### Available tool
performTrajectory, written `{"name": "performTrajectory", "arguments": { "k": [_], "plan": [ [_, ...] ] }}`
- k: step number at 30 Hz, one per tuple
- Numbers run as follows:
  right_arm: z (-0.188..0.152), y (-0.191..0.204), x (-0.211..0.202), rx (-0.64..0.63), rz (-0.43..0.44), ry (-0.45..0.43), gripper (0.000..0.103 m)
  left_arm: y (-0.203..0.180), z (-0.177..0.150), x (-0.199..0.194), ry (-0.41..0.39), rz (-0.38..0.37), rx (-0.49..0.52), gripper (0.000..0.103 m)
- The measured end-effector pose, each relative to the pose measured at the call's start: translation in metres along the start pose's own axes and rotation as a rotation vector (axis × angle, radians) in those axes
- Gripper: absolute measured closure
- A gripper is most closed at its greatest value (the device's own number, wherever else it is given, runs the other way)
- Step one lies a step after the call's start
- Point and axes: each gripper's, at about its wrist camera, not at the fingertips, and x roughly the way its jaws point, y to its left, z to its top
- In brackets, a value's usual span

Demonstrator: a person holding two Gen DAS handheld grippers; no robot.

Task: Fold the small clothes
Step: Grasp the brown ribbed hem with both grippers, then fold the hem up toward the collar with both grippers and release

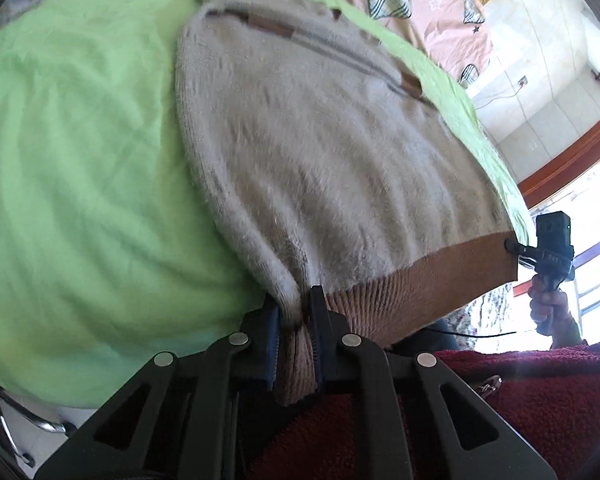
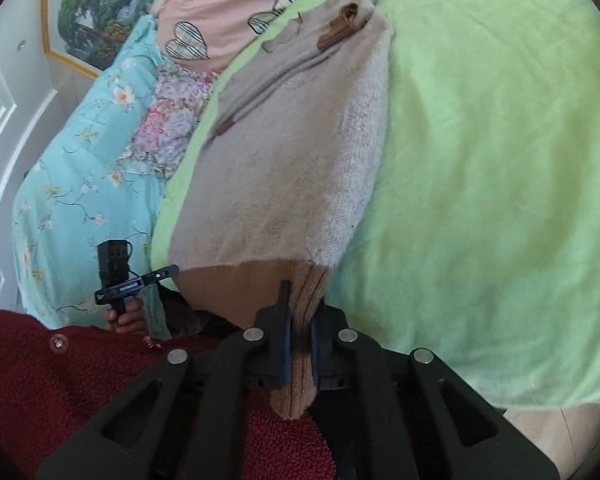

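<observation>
Sweater [image 1: 320, 152] on green sheet [image 1: 80, 160] | left gripper [image 1: 294, 320], right gripper [image 2: 300, 320]: fingers clamp opposite hem corners, level

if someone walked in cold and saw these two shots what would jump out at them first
A fuzzy beige sweater stretches across the bright green blanket, its brown ribbed hem lifted toward the cameras. Each hem corner is pinched: the left gripper holds one, the right gripper the other. Behind lie a pink heart-print quilt and a blue floral one.
</observation>
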Motion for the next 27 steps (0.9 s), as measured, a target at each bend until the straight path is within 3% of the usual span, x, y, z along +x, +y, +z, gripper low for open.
{"name": "performTrajectory", "arguments": {
  "k": [6,10,15,20,27],
  "plan": [
    [-0.002,-0.014,0.028,0.083,0.062,0.074,0.092,-0.007,0.000,0.014,0.063,-0.037,0.018,0.089],
    [-0.003,-0.005,0.029,0.042,0.060,0.060,0.092,-0.017,-0.002,0.012,0.039,-0.012,0.063,0.096],
    [0.003,0.011,-0.002,-0.003,0.143,-0.046,0.095,-0.031,0.004,-0.020,-0.063,-0.048,0.062,0.097],
    [0.021,0.031,-0.025,-0.046,0.238,-0.144,0.095,-0.046,0.026,-0.070,-0.221,-0.093,0.052,0.097],
    [0.078,0.043,-0.032,-0.078,0.330,-0.295,0.095,-0.037,0.083,-0.097,-0.401,-0.148,0.024,0.097]
  ]
}}
